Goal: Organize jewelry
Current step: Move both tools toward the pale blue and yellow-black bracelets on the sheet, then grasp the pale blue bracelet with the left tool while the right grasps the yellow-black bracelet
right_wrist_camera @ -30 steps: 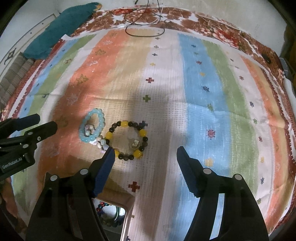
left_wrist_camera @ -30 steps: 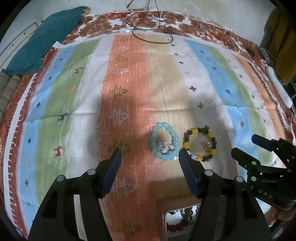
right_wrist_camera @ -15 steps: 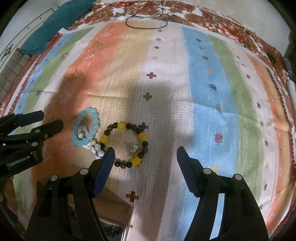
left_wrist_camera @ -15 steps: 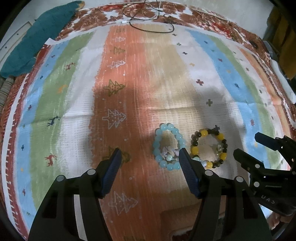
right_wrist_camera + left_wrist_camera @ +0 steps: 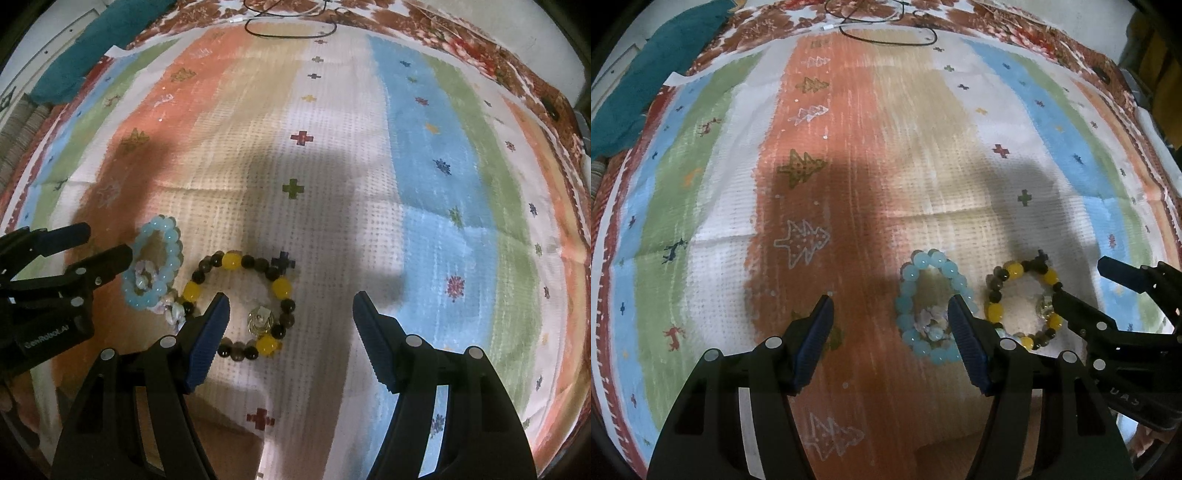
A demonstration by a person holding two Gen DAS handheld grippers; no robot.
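At far left, a teal cloth (image 5: 646, 85) is seen lying at the edge of the striped cloth (image 5: 849, 147), which covers the surface and is printed with trees, deer and crosses. A black cable (image 5: 886, 35) is looped at the far edge of that cloth.

The left gripper (image 5: 890, 310) is held low over the orange stripe with its jaws spread wide and nothing between them. Its right finger is seen in front of the right side of the light blue bracelet (image 5: 932, 306); whether contact is made cannot be told. This bracelet lies flat on the cloth, with a small cluster of pale charms (image 5: 142, 277) inside its near end.

Just beside it, to the right, a second bracelet of 4 or more yellow beads among dark ones, the yellow-and-black bracelet (image 5: 242, 302), lies flat on the white stripe. The 2 bracelets are close together, and some pale beads (image 5: 173, 310) are noted at the spot where they meet. A small metallic charm (image 5: 260, 319) rests inside the near part of this bracelet.

The right gripper (image 5: 291, 314) is positioned over the yellow-and-black bracelet, jaws wide apart and holding nothing. In the right wrist view its left finger is seen in front of the bracelet's near left side, while its right finger stands well clear over bare white cloth.
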